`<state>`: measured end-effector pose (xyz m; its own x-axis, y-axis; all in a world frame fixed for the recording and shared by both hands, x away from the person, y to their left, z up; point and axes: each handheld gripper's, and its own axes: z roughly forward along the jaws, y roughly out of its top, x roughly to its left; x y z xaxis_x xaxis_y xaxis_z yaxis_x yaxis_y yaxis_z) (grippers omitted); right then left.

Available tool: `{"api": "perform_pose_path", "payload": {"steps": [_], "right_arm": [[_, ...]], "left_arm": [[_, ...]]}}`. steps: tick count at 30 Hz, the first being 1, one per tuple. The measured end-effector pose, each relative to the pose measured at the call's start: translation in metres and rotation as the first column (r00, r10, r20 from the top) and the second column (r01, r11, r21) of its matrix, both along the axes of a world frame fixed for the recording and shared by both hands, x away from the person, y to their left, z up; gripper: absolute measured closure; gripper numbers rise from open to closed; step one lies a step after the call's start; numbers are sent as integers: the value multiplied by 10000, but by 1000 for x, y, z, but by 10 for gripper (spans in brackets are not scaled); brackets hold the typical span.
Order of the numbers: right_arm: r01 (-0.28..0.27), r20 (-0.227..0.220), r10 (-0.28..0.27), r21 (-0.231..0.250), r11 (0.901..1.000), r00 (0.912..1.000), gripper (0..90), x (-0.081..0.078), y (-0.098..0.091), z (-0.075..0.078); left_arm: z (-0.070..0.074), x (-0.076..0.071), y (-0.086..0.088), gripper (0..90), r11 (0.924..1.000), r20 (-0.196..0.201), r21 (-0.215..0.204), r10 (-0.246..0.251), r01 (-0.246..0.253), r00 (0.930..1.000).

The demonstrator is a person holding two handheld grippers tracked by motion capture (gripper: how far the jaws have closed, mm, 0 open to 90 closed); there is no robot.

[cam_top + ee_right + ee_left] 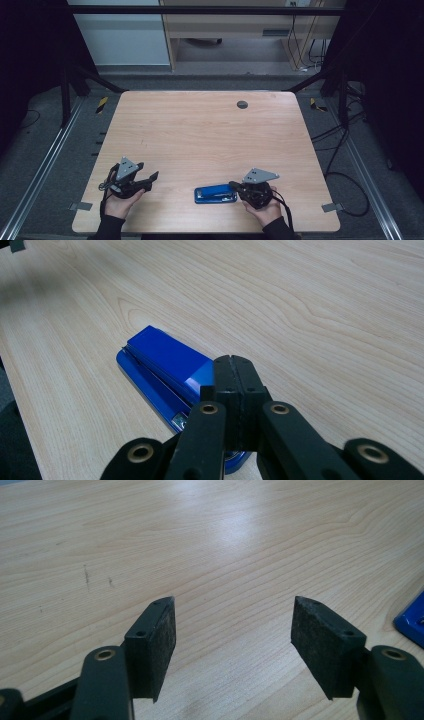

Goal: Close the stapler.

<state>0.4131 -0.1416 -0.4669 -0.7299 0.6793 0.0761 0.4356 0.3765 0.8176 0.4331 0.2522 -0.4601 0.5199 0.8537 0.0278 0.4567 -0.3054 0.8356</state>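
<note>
Here, from the high view, I see a wooden bench [200,135] with a blue stapler [215,194] lying flat near its front edge, a little right of centre, its long axis running across the bench. My right gripper [233,186] sits at the stapler's right end, held in the right hand [262,210] that enters from the bottom edge; its fingers are closed flat against each other with nothing between them. In the right gripper view the closed fingers [231,385] stand over the near end of the stapler [165,365], which stretches away up and to the left; whether the fingertips rest on its top or hover just above it I cannot tell. My left gripper [150,179] lies well apart from the stapler, toward the bench's front left, carried by the left hand [119,202] and pointing to the right. Its fingers are spread wide and hold nothing: in the left gripper view bare wood shows between the two pads [155,640], and one blue corner of the stapler [412,620] appears at the right edge. A small dark round grommet [242,104] is set in the bench near its far edge.
</note>
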Motion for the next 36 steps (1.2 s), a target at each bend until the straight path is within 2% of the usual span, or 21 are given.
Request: {"api": "perform_pose_path", "payload": {"steps": [3,7,8,11,15,17,18,19,20,27,32,36], "right_arm": [[94,-96,-92,190,9998,9999,900,0,-1,-1],[157,-130,-155,171,9997,9998,900,0,-1,-1],[185,-187,-185,44,9998,9997,900,0,0,-3],[205,-292,-197,271,9994,9994,900,1,-3,-4],[100,-38,-99,117,9999,9999,900,-1,-2,-4],[18,48,-20,339,9994,10000,900,-1,-2,-2],[-55,141,46,644,9979,9999,900,-1,-2,0],[-72,173,62,588,9982,9998,854,-1,-2,2],[-52,262,40,453,9990,9996,849,-2,-1,2],[11,442,-44,755,9971,9990,750,1,-1,5],[699,748,-767,897,9935,9942,613,5,-11,8],[1444,644,-1495,782,9864,9867,517,12,-25,6]], "left_arm": [[0,0,0,346,10000,14,7,-10,10,10000],[0,-1,-1,343,10000,25,3,-17,17,10000],[0,-1,-1,343,10000,21,9,-30,30,10000],[0,0,-2,342,10000,21,28,-51,51,10000],[-1,0,-2,339,10000,-31,29,-54,54,10000],[-2,1,-2,338,10000,-50,7,-71,72,10000],[-2,1,-2,336,10000,-69,-26,-81,81,9999],[-2,1,-1,333,10000,-75,-30,-87,87,9999],[-3,2,-2,331,10000,-80,-28,-71,70,9999],[-3,2,-4,317,9999,-70,12,-155,155,9999],[-6,2,-5,297,9998,-115,5,-201,201,9997],[-7,2,-6,270,9997,-128,-23,-234,234,9996]]}}
